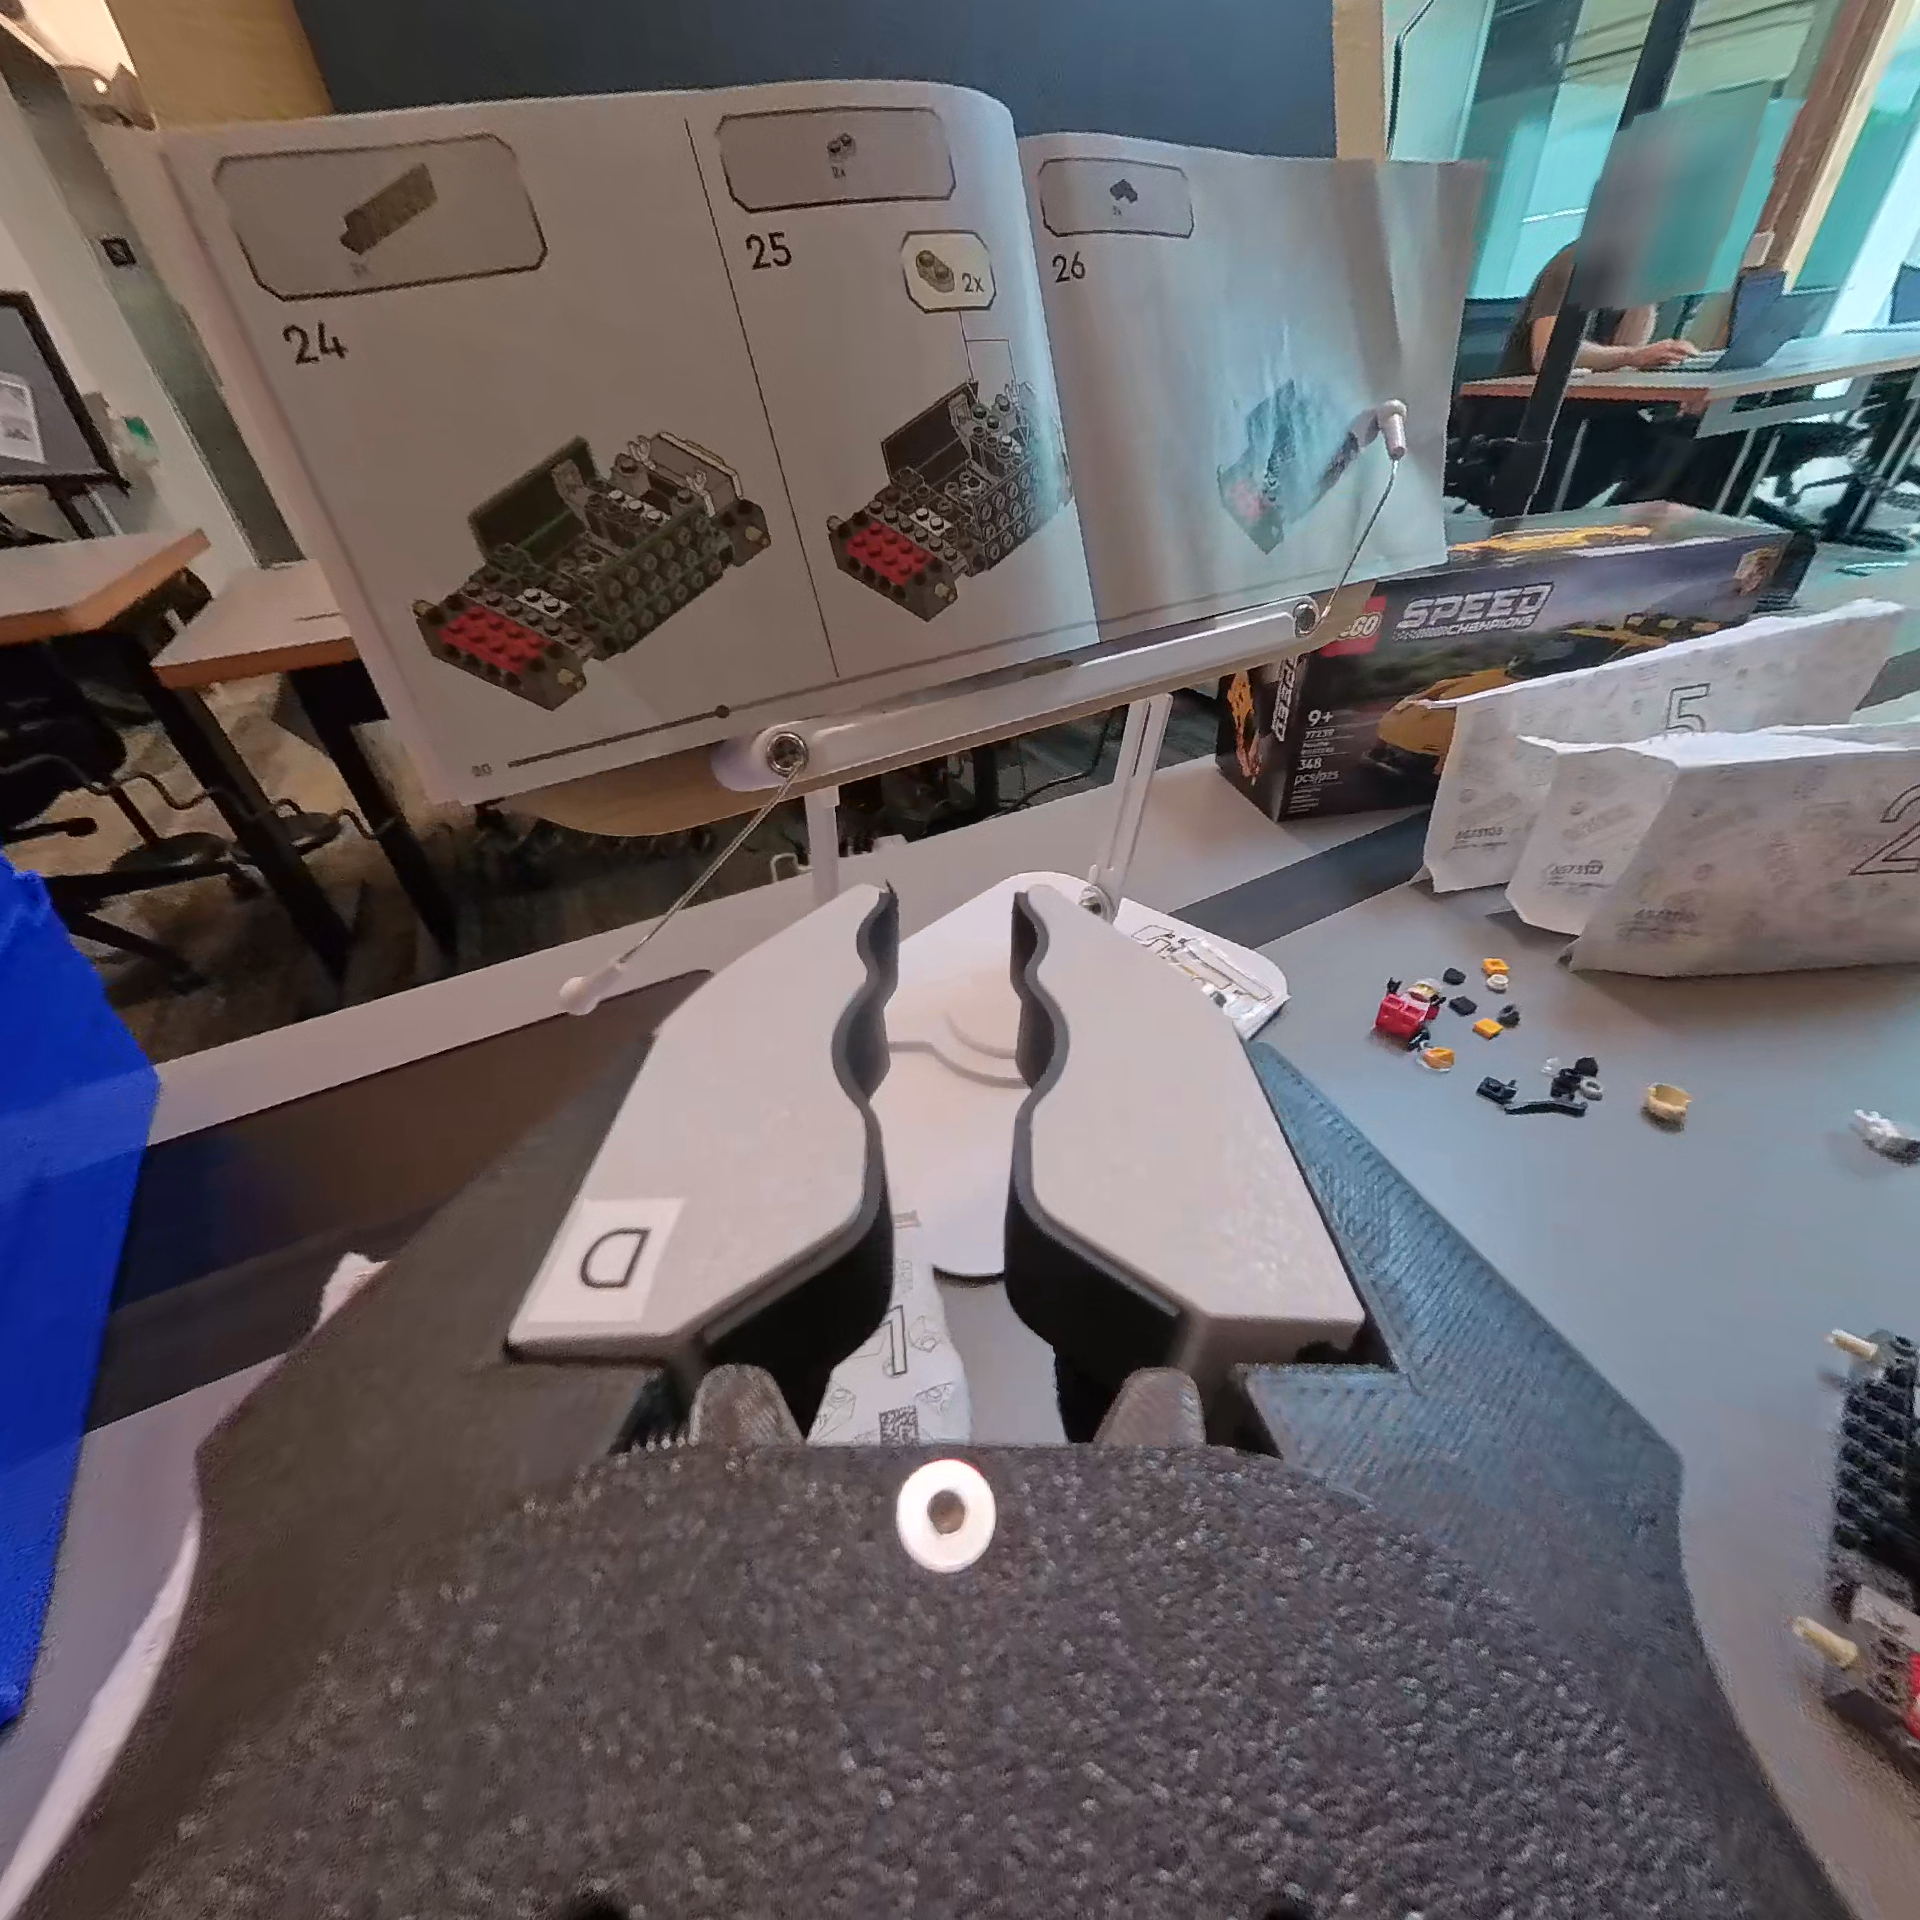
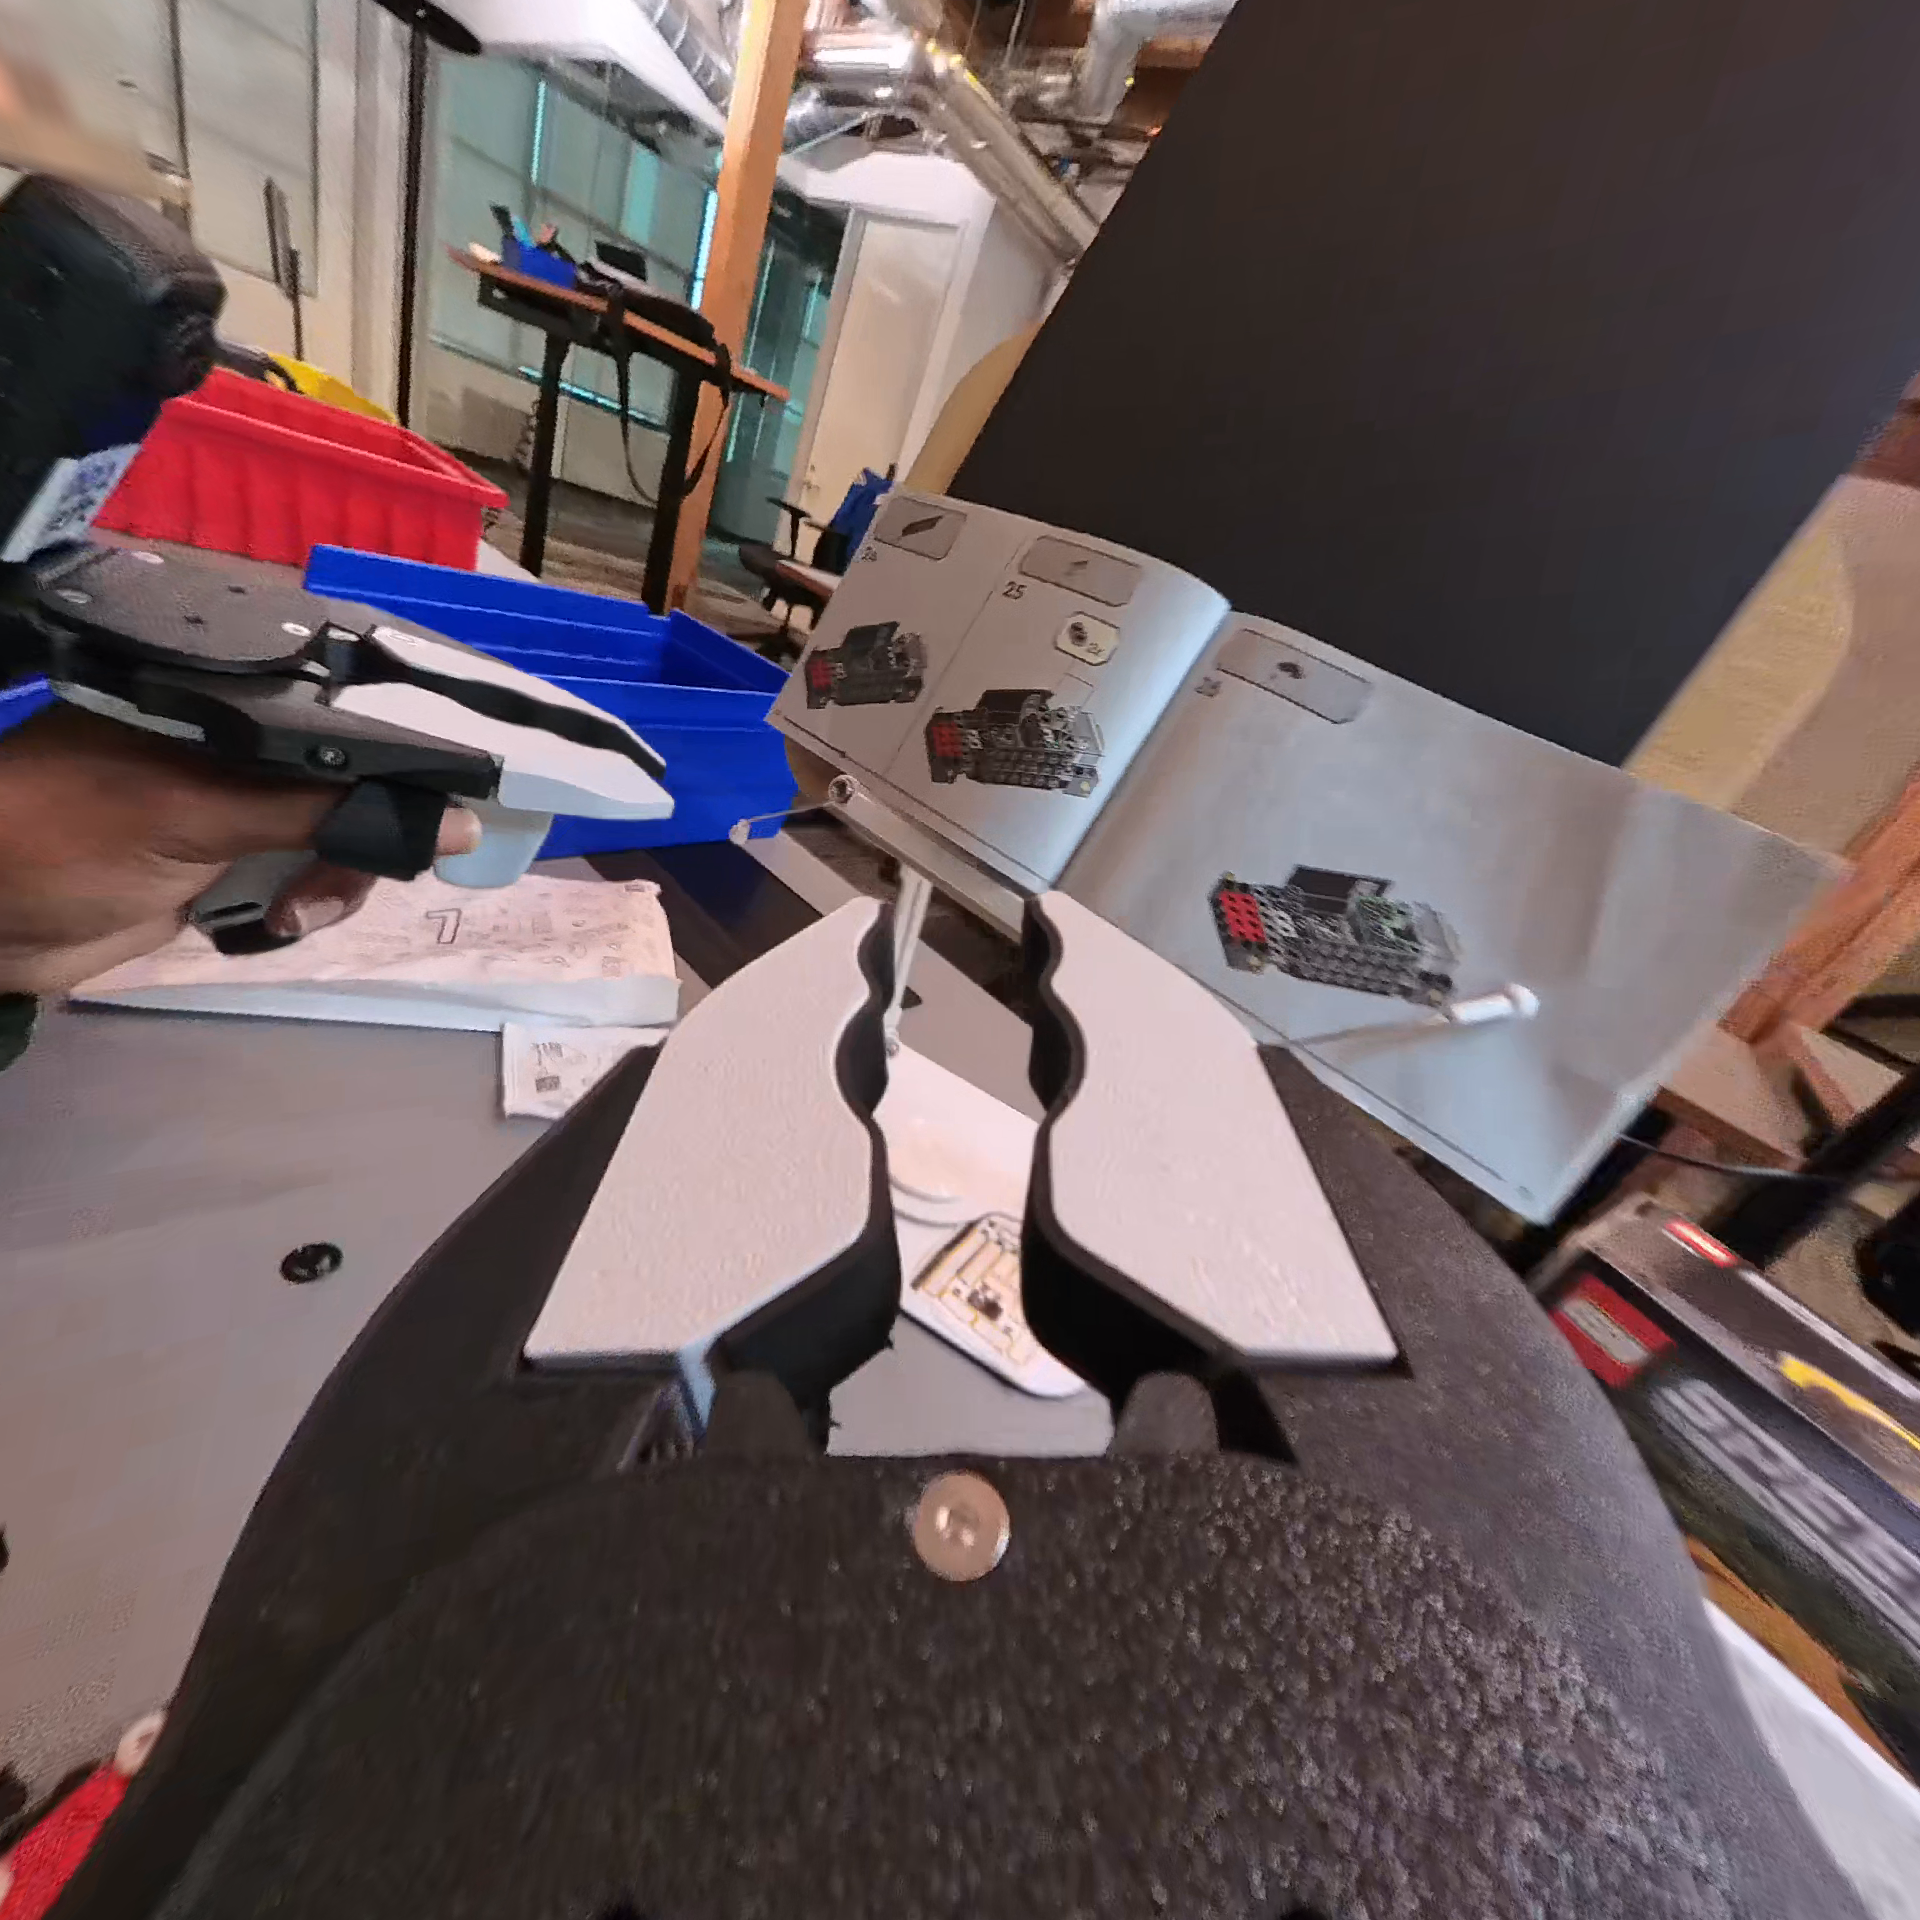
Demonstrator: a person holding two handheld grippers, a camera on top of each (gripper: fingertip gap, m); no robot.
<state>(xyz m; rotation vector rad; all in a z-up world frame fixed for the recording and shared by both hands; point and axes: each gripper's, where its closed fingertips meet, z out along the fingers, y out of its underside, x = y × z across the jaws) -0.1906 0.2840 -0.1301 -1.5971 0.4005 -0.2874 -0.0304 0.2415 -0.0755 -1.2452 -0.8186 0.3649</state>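
Observation:
My left gripper (image 1: 951, 904) is open and empty. It hovers over the white base (image 1: 966, 1023) of a book stand, facing an open instruction booklet (image 1: 623, 416) on that stand. My right gripper (image 2: 954, 914) is also open and empty, above the same base (image 2: 935, 1132) and close to the booklet's right page (image 2: 1351, 831). A thin stand leg (image 2: 904, 935) shows through the gap between its fingers without touching them. The left gripper also shows in the right wrist view (image 2: 623, 769), held by a hand, with nothing in it. The stand's left wire page holder (image 1: 665, 914) hangs down, off the page.
Small loose bricks (image 1: 1455, 1018) lie on the grey table beside numbered paper bags (image 1: 1714, 852) and the set's box (image 1: 1455, 665). A sticker sheet (image 1: 1205, 961) lies by the stand base. A partly built model (image 1: 1881, 1507) is at the right edge. Blue (image 2: 623, 665) and red (image 2: 281, 478) bins stand on the left. The gap from one gripper's tips to the other's is roughly 20 cm. About 20 cm separates my right fingertips from the partly built model (image 1: 1881, 1507).

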